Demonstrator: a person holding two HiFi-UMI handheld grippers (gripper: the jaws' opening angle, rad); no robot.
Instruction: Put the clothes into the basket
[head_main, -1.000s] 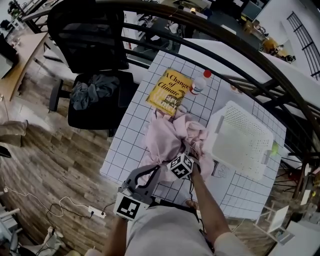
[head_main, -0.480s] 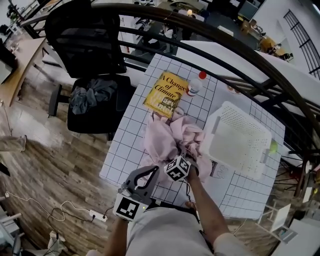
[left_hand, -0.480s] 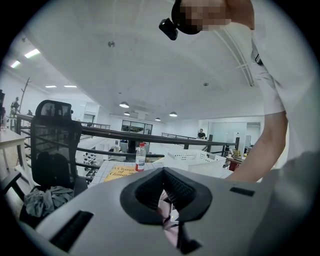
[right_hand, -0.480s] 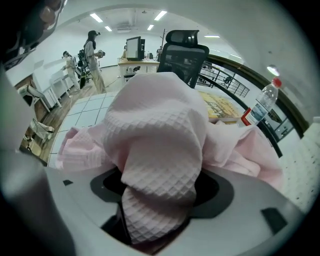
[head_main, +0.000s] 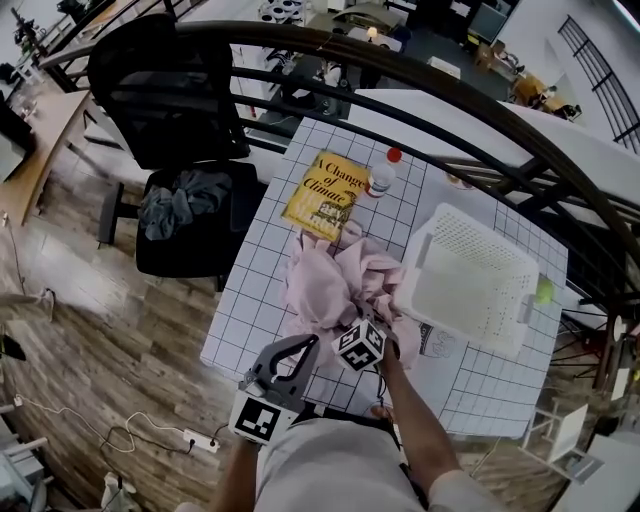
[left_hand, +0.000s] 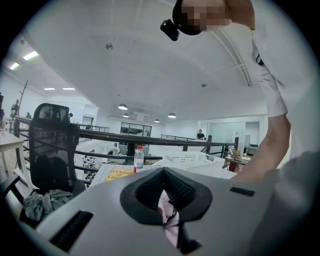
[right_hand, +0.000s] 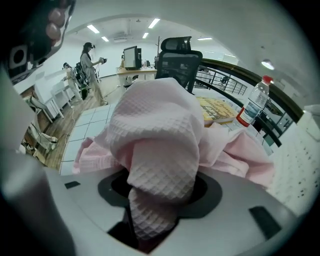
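Since a second ago the right tool (head_main: 372, 320) has kept its place at the lower edge of the pink cloth (head_main: 335, 285), and its jaws have just been closing. In the right gripper view the right tool (right_hand: 160, 200) is clenched on a thick waffle-weave fold of the cloth (right_hand: 160, 145), which bulges up out of the gap. The rest of the cloth lies heaped mid-frame on the tabletop (head_main: 250, 300), much as before.

The left tool (head_main: 310, 343) has stayed at the lower left beside the cloth's near edge. In the left gripper view its jaws stand together (left_hand: 167, 210), with a sliver of pink showing in the narrow slit. Whether any cloth is pinched there I cannot tell.

The white basket (head_main: 415, 280) sits just right of the heap, its left wall beside the cloth's edge. A yellow book (head_main: 325, 195) lies above the cloth, its lower corner at the fabric, and a red-capped bottle (head_main: 381, 175) stands beside it.

Bare gridded tabletop runs from the heap out to the left edge, and another bare stretch lies below the basket at lower right. A dark railing (head_main: 440, 90) arcs across the top. A black chair (head_main: 170, 110) holding grey clothes (head_main: 180, 200) stands off the tabletop at upper left.
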